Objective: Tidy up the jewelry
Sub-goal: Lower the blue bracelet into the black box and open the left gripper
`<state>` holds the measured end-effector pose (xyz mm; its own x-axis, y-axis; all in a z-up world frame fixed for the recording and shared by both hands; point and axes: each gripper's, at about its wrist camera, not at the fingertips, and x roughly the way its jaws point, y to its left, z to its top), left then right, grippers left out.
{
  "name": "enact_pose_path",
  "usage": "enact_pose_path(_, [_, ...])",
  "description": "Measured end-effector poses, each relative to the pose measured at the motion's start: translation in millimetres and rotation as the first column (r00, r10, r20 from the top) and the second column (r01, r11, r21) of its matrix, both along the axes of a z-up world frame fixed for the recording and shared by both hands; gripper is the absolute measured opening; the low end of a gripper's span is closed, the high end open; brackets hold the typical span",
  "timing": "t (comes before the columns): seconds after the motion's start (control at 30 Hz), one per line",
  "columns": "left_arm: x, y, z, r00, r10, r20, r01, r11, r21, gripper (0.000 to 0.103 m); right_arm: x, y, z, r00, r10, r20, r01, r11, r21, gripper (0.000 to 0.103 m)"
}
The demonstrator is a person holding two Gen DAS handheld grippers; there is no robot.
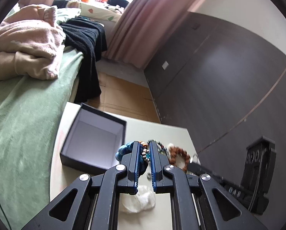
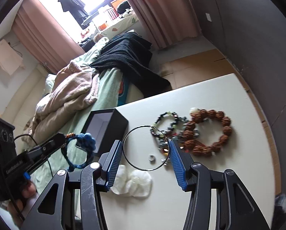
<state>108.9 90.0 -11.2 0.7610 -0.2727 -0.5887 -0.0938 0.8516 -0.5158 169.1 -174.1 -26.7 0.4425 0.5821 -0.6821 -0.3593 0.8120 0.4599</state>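
Beside the open black box, a blue braided bracelet is held clenched in the left gripper w/ jaws nearly closed; box lies just left-fwd. Right gripper: jaws released, straddling wire hoop on counter.

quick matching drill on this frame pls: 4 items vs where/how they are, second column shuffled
Items:
1. blue braided bracelet
2. black box
3. wire hoop
4. brown bead bracelet

States:
A. lies flat between the open right gripper's fingers
B. held off the table in the left gripper
C. farthest right on the table
D. open, lid off, nothing visible inside

Pairs: 1-B, 2-D, 3-A, 4-C
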Motion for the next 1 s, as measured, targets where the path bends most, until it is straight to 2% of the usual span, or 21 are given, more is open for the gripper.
enact_pose_path(0.13, [5,15,-3,1.0,0.031,0.004,-0.03,0.999,-0.026,0.01,3,18,-4,1.0,0.016,-0.011,-0.016,1.0,0.026,0.051])
enact_pose_path(0.4, [13,47,-3,0.995,0.094,0.028,-0.092,0.993,-0.08,0.01,16,66,-11,0.996,0.09,-0.023,-0.086,0.985,0.149,0.051])
enact_pose_path(0.53, [25,57,-13,0.995,0.096,-0.006,-0.096,0.989,-0.116,0.011,22,80,-17,0.995,0.099,-0.029,-0.093,0.982,0.165,0.051])
enact_pose_path(0.57, [27,59,-15,0.995,0.097,-0.026,-0.1,0.988,-0.116,0.014,25,83,-19,0.994,0.1,-0.035,-0.093,0.981,0.17,0.051])
enact_pose_path(0.63, [28,64,-20,0.993,0.106,-0.058,-0.112,0.986,-0.121,0.027,28,87,-21,0.994,0.105,-0.044,-0.095,0.978,0.184,0.051])
enact_pose_path(0.7, [24,70,-21,0.989,0.135,-0.055,-0.142,0.981,-0.132,0.059,29,89,-22,0.993,0.109,-0.046,-0.098,0.976,0.196,0.051])
enact_pose_path(0.77, [14,76,-15,0.982,0.186,-0.023,-0.188,0.974,-0.124,0.075,29,94,-23,0.992,0.117,-0.046,-0.105,0.971,0.215,0.051])
enact_pose_path(0.83, [6,78,-10,0.977,0.214,0.007,-0.212,0.97,-0.116,0.081,28,101,-23,0.991,0.127,-0.047,-0.112,0.964,0.242,0.051])
enact_pose_path(0.97, [-6,79,-5,0.968,0.245,0.049,-0.24,0.966,-0.098,0.082,25,117,-23,0.981,0.188,-0.046,-0.167,0.941,0.296,0.052])
enact_pose_path(1.0, [-8,77,-5,0.968,0.246,0.055,-0.241,0.967,-0.089,0.082,25,122,-24,0.976,0.211,-0.055,-0.186,0.937,0.295,0.057])
